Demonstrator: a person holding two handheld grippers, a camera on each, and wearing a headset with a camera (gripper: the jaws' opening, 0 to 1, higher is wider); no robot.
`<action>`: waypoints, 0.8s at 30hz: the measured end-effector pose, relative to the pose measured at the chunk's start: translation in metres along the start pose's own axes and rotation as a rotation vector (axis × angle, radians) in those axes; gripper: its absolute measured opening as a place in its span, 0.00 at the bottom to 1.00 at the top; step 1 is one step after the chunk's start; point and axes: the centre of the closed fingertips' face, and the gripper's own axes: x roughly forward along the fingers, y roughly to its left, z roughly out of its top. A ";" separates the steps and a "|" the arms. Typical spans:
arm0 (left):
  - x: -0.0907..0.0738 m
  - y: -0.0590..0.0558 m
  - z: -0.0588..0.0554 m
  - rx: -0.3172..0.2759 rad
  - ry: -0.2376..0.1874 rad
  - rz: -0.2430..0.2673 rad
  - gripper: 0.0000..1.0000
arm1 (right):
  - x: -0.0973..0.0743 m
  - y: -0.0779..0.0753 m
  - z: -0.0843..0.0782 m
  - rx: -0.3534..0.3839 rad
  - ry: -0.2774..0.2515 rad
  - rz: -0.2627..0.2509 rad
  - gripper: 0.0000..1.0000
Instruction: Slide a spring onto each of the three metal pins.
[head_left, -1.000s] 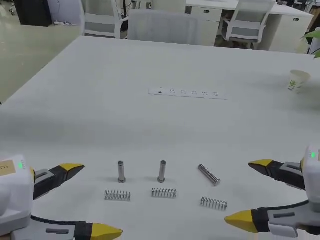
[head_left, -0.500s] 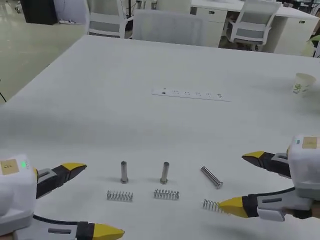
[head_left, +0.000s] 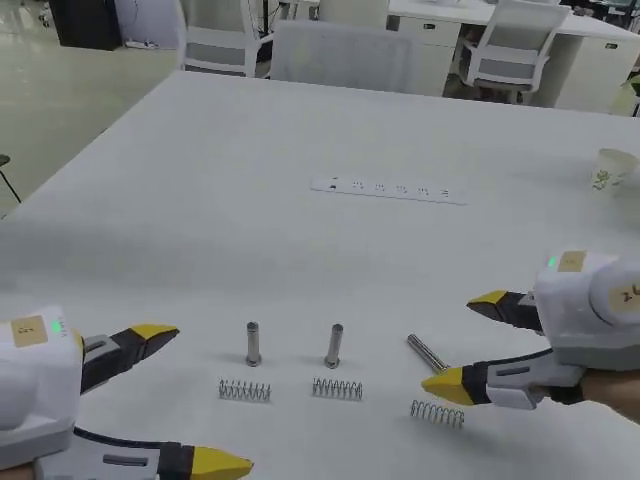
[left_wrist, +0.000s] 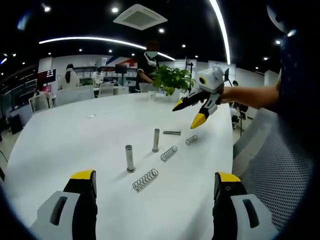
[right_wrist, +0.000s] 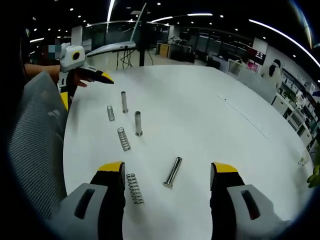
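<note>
Change: right gripper (head_left: 448, 342) closer to lying pin (head_left: 421, 348) | jaws apart

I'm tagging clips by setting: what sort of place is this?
Probably an open-plan office: a large white table with a power strip on it, and office chairs at desks behind.

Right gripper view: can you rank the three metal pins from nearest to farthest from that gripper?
1. Lying pin, on its side on the table, just ahead of the right gripper.
2. Middle pin, upright, farther on and to the left.
3. End pin, upright, beyond the middle one, farthest out.
</note>
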 end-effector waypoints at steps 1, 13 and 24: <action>0.000 0.000 0.000 0.000 0.000 0.001 0.95 | 0.002 -0.002 0.000 0.000 0.005 -0.003 0.67; -0.001 0.001 0.001 -0.002 -0.007 0.006 0.94 | 0.024 -0.016 0.001 0.050 0.096 -0.031 0.51; -0.001 0.001 0.002 -0.001 -0.007 0.003 0.93 | 0.039 -0.020 -0.006 0.068 0.152 -0.043 0.39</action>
